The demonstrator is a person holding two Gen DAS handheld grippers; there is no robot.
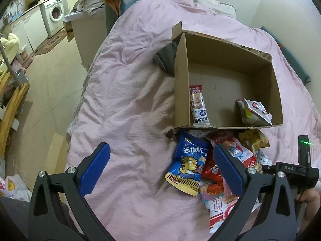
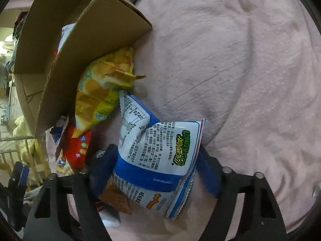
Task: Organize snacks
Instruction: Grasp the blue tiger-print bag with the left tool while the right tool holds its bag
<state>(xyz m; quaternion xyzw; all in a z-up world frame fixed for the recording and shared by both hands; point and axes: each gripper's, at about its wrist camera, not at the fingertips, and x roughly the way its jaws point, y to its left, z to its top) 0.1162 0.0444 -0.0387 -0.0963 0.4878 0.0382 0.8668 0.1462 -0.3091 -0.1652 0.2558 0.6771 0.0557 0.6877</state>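
An open cardboard box (image 1: pixel 220 46) sits on a pink bedcover (image 1: pixel 130 100). Inside it lie a long red-and-white packet (image 1: pixel 197 106) and a crumpled pale bag (image 1: pixel 253 112). In front of the box is a pile of snacks, with a blue tiger bag (image 1: pixel 188 164) at its left. My left gripper (image 1: pixel 160 148) hangs open above that bag, holding nothing. In the right wrist view my right gripper (image 2: pixel 156 166) is shut on a blue-and-white snack bag (image 2: pixel 160 152), its pads against both sides. A yellow chip bag (image 2: pixel 100 84) and a red packet (image 2: pixel 78 148) lie beside the box wall (image 2: pixel 90 50).
A grey cloth (image 1: pixel 166 56) lies against the box's left side. The bed's left edge drops to a tiled floor (image 1: pixel 54 76) with a washing machine (image 1: pixel 55 14) beyond. A person's hand (image 1: pixel 309 196) holds the other tool at the right.
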